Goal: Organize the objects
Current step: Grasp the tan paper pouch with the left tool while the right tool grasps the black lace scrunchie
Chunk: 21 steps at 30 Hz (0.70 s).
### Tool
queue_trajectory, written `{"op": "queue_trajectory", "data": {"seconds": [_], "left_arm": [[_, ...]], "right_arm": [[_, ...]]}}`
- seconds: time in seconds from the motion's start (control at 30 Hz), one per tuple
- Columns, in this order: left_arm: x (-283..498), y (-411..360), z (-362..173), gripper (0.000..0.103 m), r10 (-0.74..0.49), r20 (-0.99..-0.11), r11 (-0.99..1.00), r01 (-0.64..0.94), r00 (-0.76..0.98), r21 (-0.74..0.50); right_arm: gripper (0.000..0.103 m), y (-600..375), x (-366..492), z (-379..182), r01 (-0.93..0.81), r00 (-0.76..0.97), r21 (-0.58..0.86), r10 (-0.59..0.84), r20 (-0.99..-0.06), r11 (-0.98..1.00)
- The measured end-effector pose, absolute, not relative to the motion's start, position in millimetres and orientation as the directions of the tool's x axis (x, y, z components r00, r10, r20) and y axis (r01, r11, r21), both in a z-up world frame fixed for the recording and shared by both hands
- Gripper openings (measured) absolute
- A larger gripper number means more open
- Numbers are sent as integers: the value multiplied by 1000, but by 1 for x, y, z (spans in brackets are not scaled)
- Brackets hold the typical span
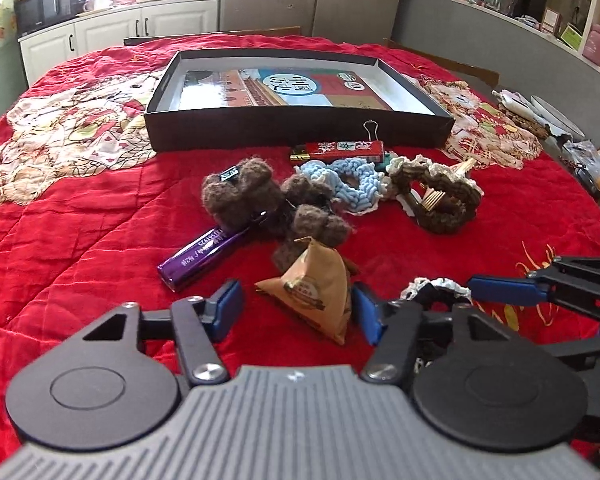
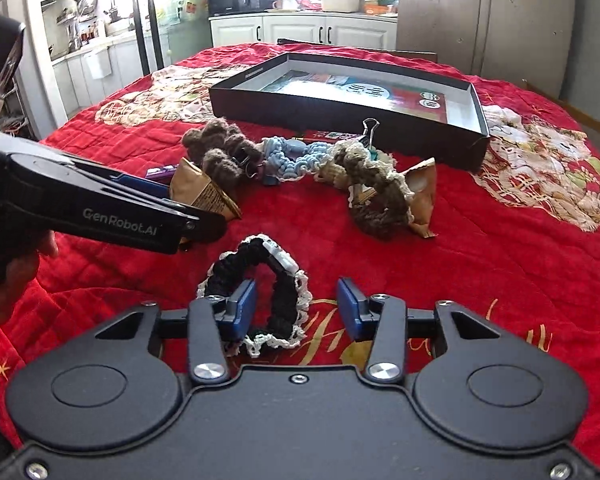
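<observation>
Because the brown paper packet [image 1: 312,300] is a puffed, pyramid-shaped pouch, it looks light and crushable, best taken across its broad lower body, not by its pinched top corner. It sits on the red quilt [image 1: 80,240], on the near side of the black box [image 1: 300,128] and well apart from it, just in front of the heap of brown, blue and olive crocheted rings. The left gripper [image 1: 296,308] straddles it: the packet lies between the blue pads, the right pad about touching its edge, the left pad still clear, so nothing is clamped yet.

The black crocheted ring with white trim [image 2: 268,300] is soft, floppy and light; a pinch across one side of its band should hold, though the loop will sag. It lies nearer than the heap, further from the box than anything else. The right gripper [image 2: 296,308] stands half spread over it, its left pad at or inside the loop, its right pad clear, so it grasps nothing.
</observation>
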<state>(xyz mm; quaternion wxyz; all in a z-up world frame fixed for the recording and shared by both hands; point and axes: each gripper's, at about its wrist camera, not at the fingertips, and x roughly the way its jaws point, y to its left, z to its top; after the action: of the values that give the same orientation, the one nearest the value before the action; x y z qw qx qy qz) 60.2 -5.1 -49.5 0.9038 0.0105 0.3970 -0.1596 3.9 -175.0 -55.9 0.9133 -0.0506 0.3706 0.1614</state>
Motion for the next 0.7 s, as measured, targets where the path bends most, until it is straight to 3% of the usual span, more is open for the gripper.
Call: {"op": "queue_trajectory", "data": {"seconds": [0.37,0.7], "left_arm": [[64,-4,-51,53,-294,-712,946,302,637,-121],[62,4,-48,51,-323,-706,940,304,630,-159]], "right_arm": [[17,-171,2,-57,-365,678,-13,256,-689,931],[11,-172,1,-54,-363,689,-20,253,-679,932]]}}
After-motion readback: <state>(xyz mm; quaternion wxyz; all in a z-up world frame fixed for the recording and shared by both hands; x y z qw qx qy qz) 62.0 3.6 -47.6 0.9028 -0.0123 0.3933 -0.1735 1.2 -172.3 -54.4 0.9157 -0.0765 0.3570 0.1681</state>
